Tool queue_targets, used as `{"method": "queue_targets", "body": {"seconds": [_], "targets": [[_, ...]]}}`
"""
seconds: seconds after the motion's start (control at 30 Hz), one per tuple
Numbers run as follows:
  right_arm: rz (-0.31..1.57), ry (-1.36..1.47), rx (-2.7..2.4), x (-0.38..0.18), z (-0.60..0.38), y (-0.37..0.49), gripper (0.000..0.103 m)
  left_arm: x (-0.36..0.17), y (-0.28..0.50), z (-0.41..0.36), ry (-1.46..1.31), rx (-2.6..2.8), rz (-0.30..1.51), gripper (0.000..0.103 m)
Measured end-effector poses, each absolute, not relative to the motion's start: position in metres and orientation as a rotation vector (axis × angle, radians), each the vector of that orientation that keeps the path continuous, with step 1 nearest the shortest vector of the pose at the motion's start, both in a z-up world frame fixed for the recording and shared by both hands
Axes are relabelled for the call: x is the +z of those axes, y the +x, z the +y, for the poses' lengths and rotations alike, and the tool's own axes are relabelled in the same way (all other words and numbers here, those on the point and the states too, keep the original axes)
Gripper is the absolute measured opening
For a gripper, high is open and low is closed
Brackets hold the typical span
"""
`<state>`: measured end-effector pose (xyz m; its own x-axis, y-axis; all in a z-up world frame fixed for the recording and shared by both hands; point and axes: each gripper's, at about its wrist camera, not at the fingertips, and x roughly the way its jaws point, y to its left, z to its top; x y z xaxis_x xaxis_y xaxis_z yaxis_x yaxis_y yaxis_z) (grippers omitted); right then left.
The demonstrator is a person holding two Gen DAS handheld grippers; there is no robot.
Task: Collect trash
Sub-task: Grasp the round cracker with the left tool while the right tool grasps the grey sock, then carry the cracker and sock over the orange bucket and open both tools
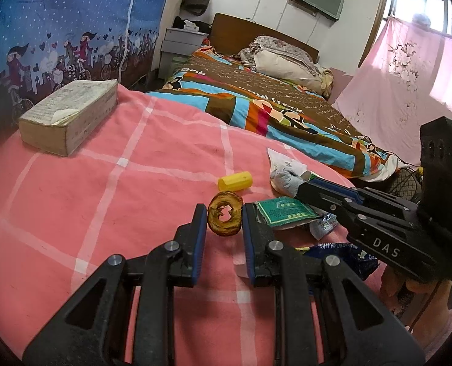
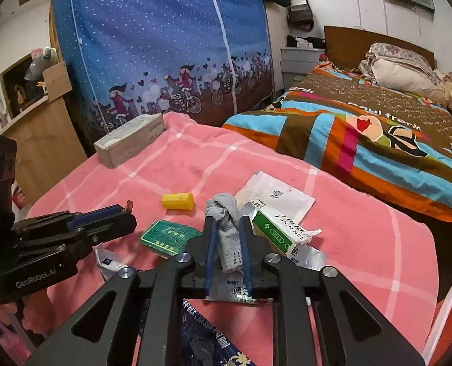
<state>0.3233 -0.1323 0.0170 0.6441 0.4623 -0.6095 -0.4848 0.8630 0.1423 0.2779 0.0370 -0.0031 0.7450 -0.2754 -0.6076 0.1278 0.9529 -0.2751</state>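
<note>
Bedroom scene; a pink checked cloth [image 1: 104, 183] is covering the work surface, with a bed under a brown striped quilt [image 1: 256, 97] lying far right and a blue cartoon-print fabric wardrobe [image 2: 165, 45] standing far left. A thick worn book [image 1: 70, 116] is sitting at the far left of the cloth.

Trash is lying scattered near centre: a short yellow plastic tube [image 1: 235, 181], a green perforated circuit board [image 2: 169, 236], a green-and-white cardboard medicine box [image 2: 279, 233], a white paper packet [image 2: 274, 196] and a dark blue printed foil wrapper [image 2: 207, 335] at the near edge.

The left gripper [image 1: 225, 218] is pinching a brown dried ring-shaped peel [image 1: 225, 218], standing it on edge between the blue pads; whether it is clear of the cloth cannot be told. The right gripper [image 2: 227, 244] is clamping a crumpled grey mesh rag [image 2: 226, 228], jaws pressed in on both sides, with the rag's top sticking out past the tips.

Step in hand looks like the pick-up: both pieces grasped, none yet binned. No bin is showing in either view. The next move probably calls for lifting both pieces and carrying them to a container somewhere out of view, keeping the grip firm, since the thin ring could slip.
</note>
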Motion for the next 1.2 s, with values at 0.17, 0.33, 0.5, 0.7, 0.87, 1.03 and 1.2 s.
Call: {"method": "queue_targets", "body": {"seconds": [0.17, 0.33, 0.5, 0.7, 0.87, 1.03, 1.2], "targets": [[0.701, -0.027, 0.553, 0.015, -0.131, 0.328, 0.026, -0.003, 0.278, 0.037, -0.23, -0.222, 0.699, 0.026], [0.741, -0.025, 0.536, 0.01, -0.128, 0.334, 0.026, -0.004, 0.279, 0.037, -0.23, -0.22, 0.701, 0.026], [0.739, -0.037, 0.53, 0.008, -0.127, 0.332, 0.016, -0.003, 0.278, 0.038, -0.23, -0.221, 0.698, 0.026], [0.671, -0.062, 0.541, 0.014, -0.126, 0.318, 0.012, 0.001, 0.272, 0.034, -0.206, -0.226, 0.654, 0.026], [0.534, -0.061, 0.537, 0.028, -0.133, 0.296, 0.012, 0.009, 0.261, 0.031, -0.173, -0.221, 0.581, 0.026], [0.389, -0.023, 0.518, 0.04, -0.147, 0.273, 0.012, 0.021, 0.247, 0.024, -0.152, -0.222, 0.485, 0.026], [0.265, -0.014, 0.466, 0.054, -0.165, 0.25, 0.012, 0.039, 0.228, 0.003, -0.1, -0.239, 0.361, 0.026]]}}
